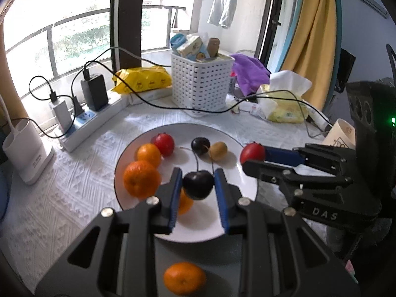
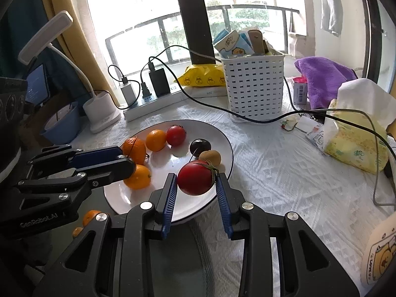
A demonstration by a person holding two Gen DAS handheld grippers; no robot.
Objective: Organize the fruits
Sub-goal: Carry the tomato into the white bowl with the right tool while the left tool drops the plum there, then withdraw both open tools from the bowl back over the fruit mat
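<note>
A white plate [image 1: 232, 188] holds oranges [image 1: 141, 178], a red tomato [image 1: 163, 144], a dark cherry [image 1: 200, 145] and a small kiwi [image 1: 217, 150]. My left gripper [image 1: 198, 184] is shut on a second dark cherry [image 1: 198, 185] above the plate. My right gripper [image 2: 196, 182] is shut on another red tomato [image 2: 195, 177] over the plate's right rim [image 2: 229, 146]; it shows in the left wrist view [image 1: 252, 152] too. One orange [image 1: 184, 281] lies off the plate, near its front edge.
A white basket [image 1: 201, 81] of packets stands behind the plate. A power strip [image 1: 89, 121] with chargers and black cables lies at the back left. A tissue pack [image 2: 354, 146], purple cloth [image 2: 324, 79] and white lamp base [image 2: 102, 112] ring the plate.
</note>
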